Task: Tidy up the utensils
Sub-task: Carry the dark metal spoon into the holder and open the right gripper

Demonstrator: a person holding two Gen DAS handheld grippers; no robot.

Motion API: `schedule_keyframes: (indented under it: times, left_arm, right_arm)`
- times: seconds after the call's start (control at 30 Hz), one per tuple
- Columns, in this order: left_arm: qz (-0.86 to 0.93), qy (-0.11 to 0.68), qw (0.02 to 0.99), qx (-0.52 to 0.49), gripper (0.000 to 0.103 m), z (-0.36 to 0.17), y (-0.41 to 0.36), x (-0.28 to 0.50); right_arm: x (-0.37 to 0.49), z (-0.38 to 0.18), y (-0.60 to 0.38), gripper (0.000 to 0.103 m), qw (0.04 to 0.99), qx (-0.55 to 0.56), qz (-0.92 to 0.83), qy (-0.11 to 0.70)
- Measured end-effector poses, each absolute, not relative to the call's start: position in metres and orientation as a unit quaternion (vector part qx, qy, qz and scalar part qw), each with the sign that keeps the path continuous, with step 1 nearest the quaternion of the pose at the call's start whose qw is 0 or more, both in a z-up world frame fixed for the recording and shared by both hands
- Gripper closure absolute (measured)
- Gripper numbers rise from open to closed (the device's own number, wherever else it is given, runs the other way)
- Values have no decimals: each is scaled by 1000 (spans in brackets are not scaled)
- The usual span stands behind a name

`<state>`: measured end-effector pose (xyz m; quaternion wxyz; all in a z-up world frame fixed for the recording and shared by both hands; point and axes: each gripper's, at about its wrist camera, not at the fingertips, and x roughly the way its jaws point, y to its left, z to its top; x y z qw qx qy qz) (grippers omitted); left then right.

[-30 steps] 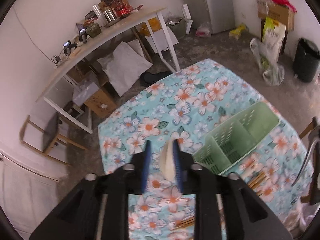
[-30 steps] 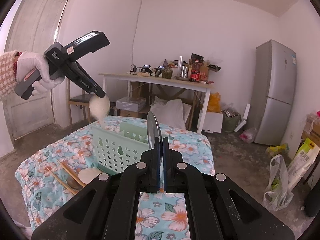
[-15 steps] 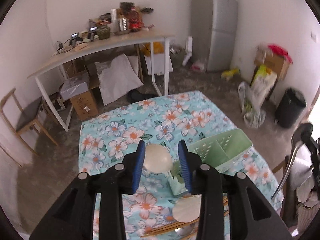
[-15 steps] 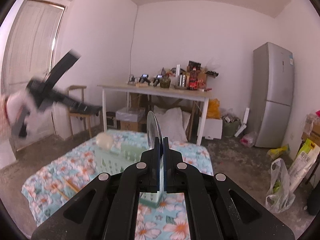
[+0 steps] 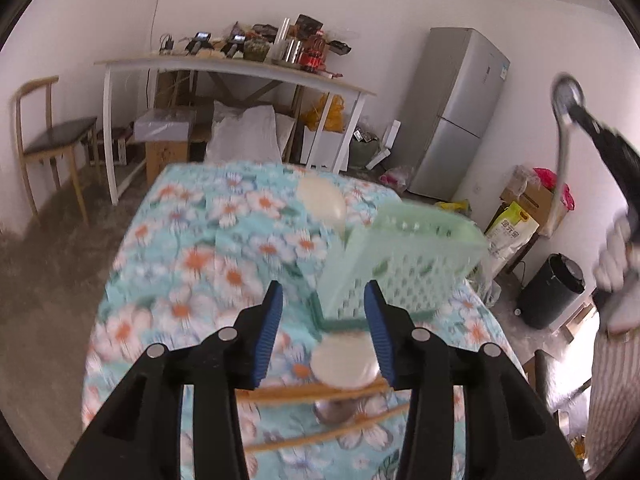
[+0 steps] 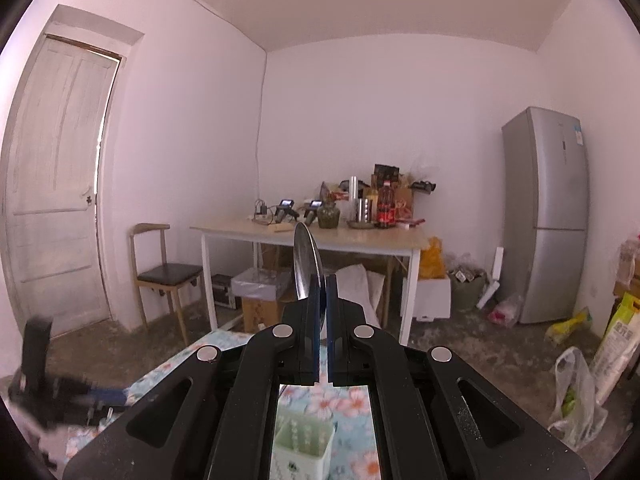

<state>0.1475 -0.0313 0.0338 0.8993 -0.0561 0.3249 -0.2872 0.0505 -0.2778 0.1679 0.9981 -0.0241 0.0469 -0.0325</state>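
Observation:
My left gripper (image 5: 323, 308) is open and empty, low over the floral tablecloth (image 5: 208, 248). A white ceramic spoon (image 5: 323, 200) stands in the green slotted utensil basket (image 5: 404, 268). A second white spoon (image 5: 344, 362) lies just ahead of my left fingers with wooden chopsticks (image 5: 320, 394) and a metal spoon (image 5: 334, 410). My right gripper (image 6: 322, 280) is shut on a metal spoon (image 6: 306, 268), bowl up, held high; it also shows in the left wrist view (image 5: 566, 120). The basket shows below it (image 6: 304, 444).
A white desk (image 5: 240, 68) with clutter stands behind the table, a wooden chair (image 5: 48, 136) to its left and a grey fridge (image 5: 456, 116) to its right. A black bin (image 5: 550, 296) and bags sit on the floor at right.
My left gripper opened and let the white spoon go into the basket, then dropped low toward the spoon and chopsticks on the cloth. My right gripper rose with the metal spoon.

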Motion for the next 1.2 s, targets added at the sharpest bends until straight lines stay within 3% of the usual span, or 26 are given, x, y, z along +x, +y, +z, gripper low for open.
schedule_keyframes:
  times: [0.43,0.87,1.0,1.2]
  left_arm:
    - [-318,321,891,-43,60,-13,-45,108]
    - [-321,326,888,-38,60,-27,-57,111]
    - [-319,328,888,-36,60,-28,-58,111]
    - [-319,328,888,-36,60,-29,-59,110]
  right_arm:
    - [127,106,-291,102,993,-46,-59,94]
    - [124,61,-297,101,987,-35,-32,150]
    - [116,64,-294,88,988,-31,-25,150]
    - [104,66,-290,83,988,-27,-12,150]
